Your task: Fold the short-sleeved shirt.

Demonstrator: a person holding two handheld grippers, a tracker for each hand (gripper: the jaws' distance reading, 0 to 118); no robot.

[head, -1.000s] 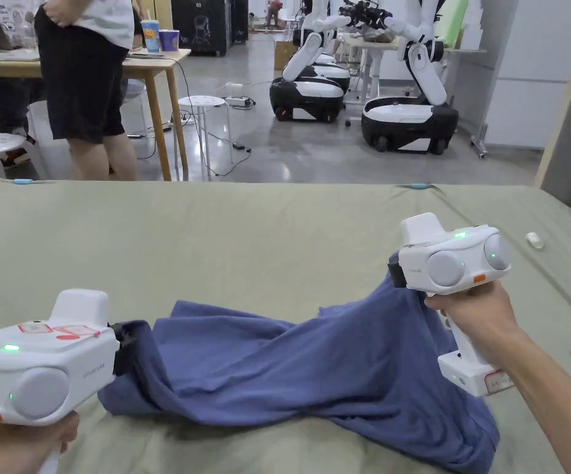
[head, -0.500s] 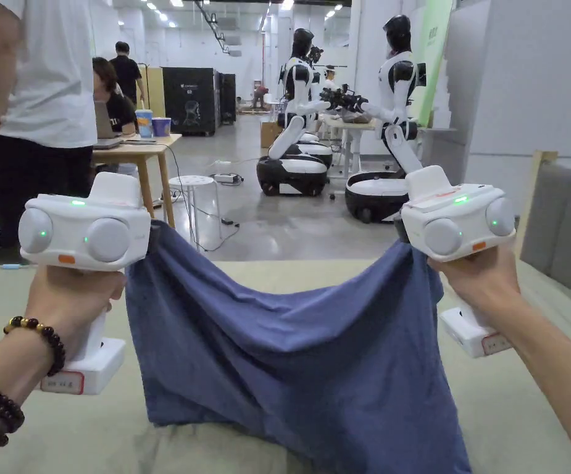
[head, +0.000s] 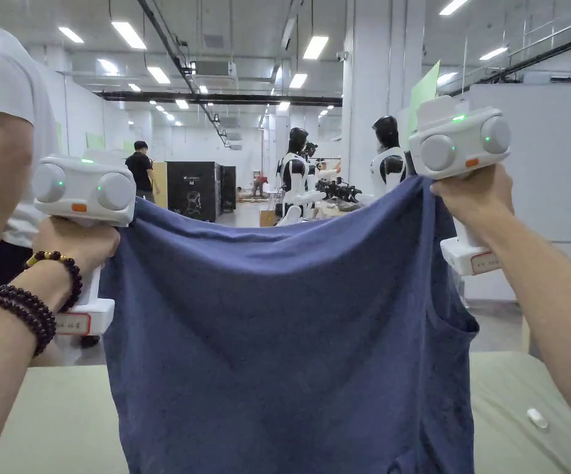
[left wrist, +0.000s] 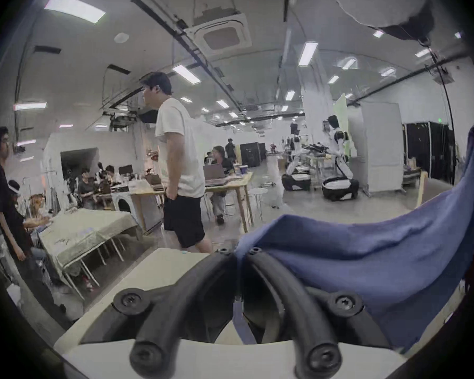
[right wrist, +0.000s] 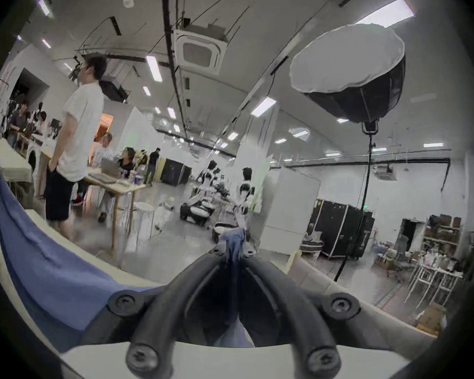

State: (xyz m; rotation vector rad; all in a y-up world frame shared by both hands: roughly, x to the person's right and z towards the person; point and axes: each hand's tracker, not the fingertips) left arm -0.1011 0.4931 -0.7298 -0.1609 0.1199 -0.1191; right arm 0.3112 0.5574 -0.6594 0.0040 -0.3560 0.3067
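Both grippers hold the blue short-sleeved shirt (head: 278, 333) up, spread between them above the green-covered counter (head: 49, 419). The left gripper (left wrist: 240, 253) has its fingers clenched on one top corner; the right gripper (right wrist: 234, 248) pinches the other.

The head view looks level across the room from behind the raised shirt (head: 278, 321), close to it. Each tool view looks outward from just behind its own closed jaws. All three share the shirt's top edge, the standing person (left wrist: 179, 149) and the white robots (right wrist: 244, 190).
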